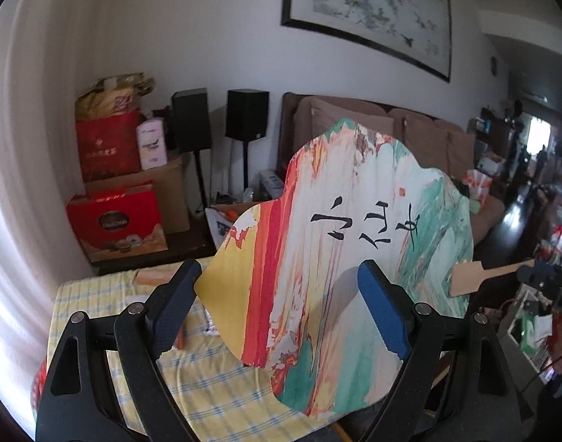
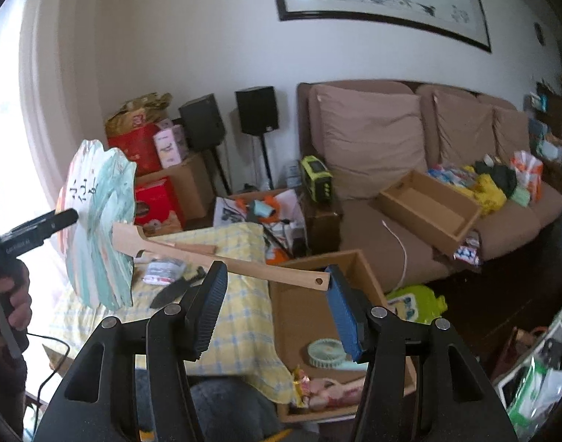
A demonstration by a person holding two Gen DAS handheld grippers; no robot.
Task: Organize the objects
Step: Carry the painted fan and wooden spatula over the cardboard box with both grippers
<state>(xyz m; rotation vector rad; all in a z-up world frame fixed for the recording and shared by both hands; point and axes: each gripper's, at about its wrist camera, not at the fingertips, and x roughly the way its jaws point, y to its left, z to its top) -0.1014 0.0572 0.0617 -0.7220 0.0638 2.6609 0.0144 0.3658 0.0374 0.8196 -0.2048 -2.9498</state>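
**Carrying the painted fan with two spread grippers**

The flat scalloped paper fan painted in red, yellow, white and green point(image 1: 354, 239) is hanging in the air above the worktop covered by a yellow checked cloth point(image 2: 240, 316), touching nothing below it. Its long pale wooden handle point(image 2: 225, 258) is reaching across to the right gripper point(image 2: 275, 272).

The left gripper point(image 1: 281, 269) is standing spread wide, with the fan's lettered face lying across its fingers and one blue pad point(image 1: 384, 316) sitting in front of the paper. No pinch on the blade is showing. The right gripper is also spread. The handle is crossing over its dark finger tip, and the handle's holed end is butting against the tip of its blue pad point(image 2: 341, 305). Whether that contact alone is bearing the fan cannot be told.

The person's hand point(image 2: 12, 294) is gripping the left tool at the edge of the right wrist view.

The likely goal is the open brown box point(image 2: 299, 316) beside the worktop, where a small mint round fan point(image 2: 327, 353) is already lying. To do this well, both hands should be travelling together at one pace, since a loose support like this could let the fan slide off. Pinching the handle across its narrow sides would be safer than pressing on the paper. The blade should be going in flat, clear of the box rim.
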